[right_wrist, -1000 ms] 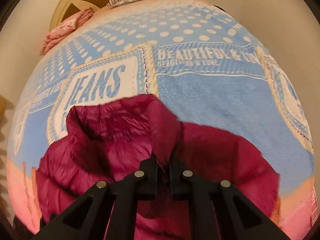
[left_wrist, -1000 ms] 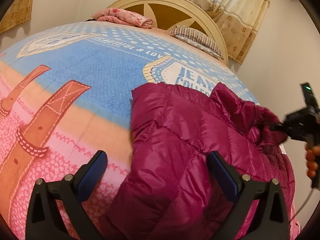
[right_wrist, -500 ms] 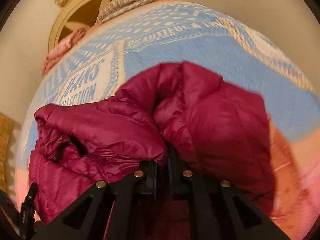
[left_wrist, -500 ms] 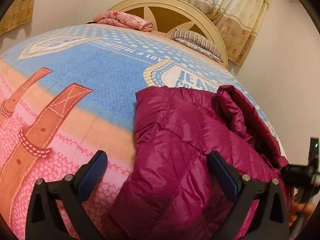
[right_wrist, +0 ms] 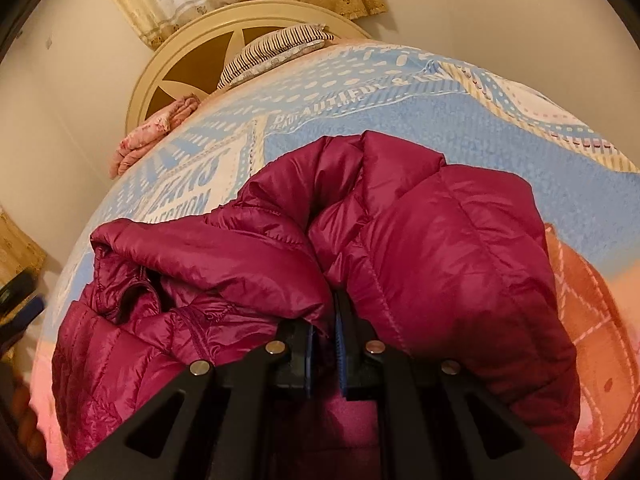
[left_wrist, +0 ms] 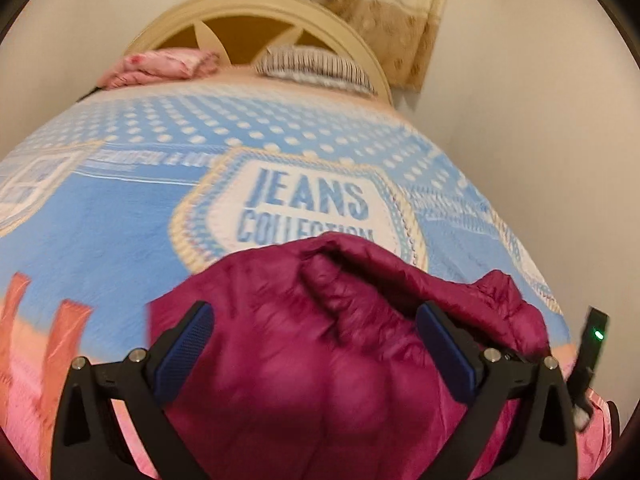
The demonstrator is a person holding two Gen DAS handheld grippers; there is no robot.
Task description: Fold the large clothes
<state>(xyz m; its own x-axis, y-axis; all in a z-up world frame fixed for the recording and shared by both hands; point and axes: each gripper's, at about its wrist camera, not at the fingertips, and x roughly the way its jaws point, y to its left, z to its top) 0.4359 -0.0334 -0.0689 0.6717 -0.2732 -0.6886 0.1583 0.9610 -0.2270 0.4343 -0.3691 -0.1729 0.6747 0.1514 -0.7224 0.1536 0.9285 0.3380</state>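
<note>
Between the pinched fingers of the right gripper point(right_wrist: 325, 354) sits a fold of the magenta puffer jacket point(right_wrist: 420, 248), now carried across its own body on the blanket point(right_wrist: 360, 124). The left gripper point(left_wrist: 316, 344), fingers apart and empty, has lifted above the jacket's centre; one fold looks nearly laid.

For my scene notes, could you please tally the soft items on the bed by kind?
Magenta puffer jacket: 1
Printed blanket: 1
Striped pillow: 1
Folded pink floral cloth: 1
Total: 4
</note>
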